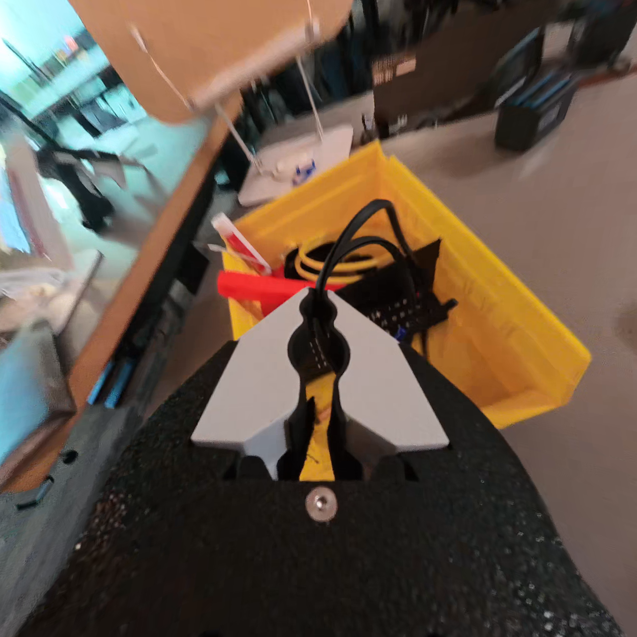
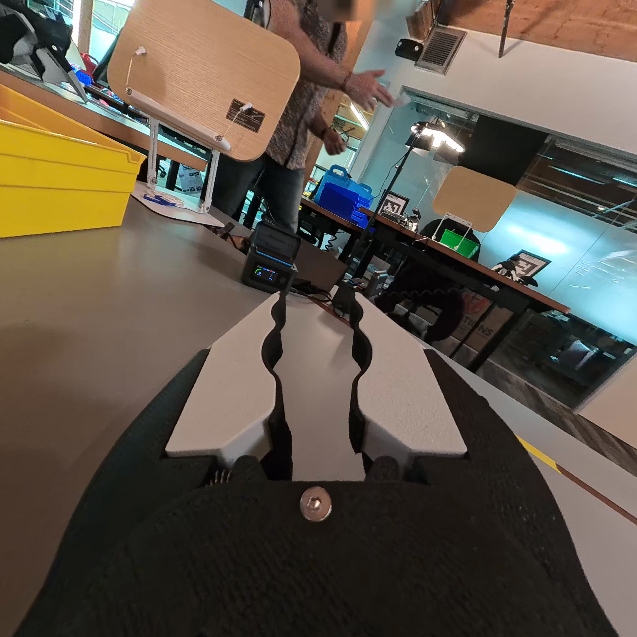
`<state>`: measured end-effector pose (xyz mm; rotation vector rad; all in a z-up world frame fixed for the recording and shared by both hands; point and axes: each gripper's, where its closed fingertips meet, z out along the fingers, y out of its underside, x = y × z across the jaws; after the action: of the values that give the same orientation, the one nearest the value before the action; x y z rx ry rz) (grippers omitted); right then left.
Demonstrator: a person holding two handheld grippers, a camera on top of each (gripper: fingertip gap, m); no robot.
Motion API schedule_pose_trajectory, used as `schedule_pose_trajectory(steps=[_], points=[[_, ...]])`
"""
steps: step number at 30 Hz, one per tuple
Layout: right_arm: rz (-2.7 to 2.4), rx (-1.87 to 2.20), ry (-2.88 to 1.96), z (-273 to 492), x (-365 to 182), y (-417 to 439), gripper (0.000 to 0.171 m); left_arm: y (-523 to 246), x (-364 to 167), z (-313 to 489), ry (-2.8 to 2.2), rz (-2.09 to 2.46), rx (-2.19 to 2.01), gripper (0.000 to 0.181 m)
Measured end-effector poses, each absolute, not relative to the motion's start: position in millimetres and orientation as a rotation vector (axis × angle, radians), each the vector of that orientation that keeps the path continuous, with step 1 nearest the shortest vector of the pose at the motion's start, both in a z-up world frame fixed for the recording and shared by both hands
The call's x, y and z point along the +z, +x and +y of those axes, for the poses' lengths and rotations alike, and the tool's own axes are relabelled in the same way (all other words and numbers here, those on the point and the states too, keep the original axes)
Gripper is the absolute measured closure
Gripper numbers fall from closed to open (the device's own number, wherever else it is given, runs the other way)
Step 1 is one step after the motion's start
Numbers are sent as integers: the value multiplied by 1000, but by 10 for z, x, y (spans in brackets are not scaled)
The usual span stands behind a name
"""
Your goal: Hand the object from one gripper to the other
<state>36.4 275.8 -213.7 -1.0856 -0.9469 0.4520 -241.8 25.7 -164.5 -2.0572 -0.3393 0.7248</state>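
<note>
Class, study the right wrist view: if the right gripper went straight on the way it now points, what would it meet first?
The right gripper, jaws open and empty, points low across the grey table. Probably first in line are the black cables at the far edge, beside the small black device; depth is unclear.

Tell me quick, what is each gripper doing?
Left gripper: shut on the black cable, above the yellow bin.
Right gripper: open, holding nothing.
</note>
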Motion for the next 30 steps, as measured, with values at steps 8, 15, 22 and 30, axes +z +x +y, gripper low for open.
schedule_pose_trajectory(steps=[8,15,22,30], points=[[-886,442,-1085,2836,-2059,473,136,-1630,-578,645,-1594,-48,750,180],[-816,419,-1099,2993,-1996,641,136,-690,-278,1351,-1381,157,447,180],[-710,432,-1144,3225,-1960,891,136,-276,-696,2112,-1230,126,79,180],[-682,605,-1144,3256,-1922,917,133,-246,-1417,2625,-1105,0,-714,180]])
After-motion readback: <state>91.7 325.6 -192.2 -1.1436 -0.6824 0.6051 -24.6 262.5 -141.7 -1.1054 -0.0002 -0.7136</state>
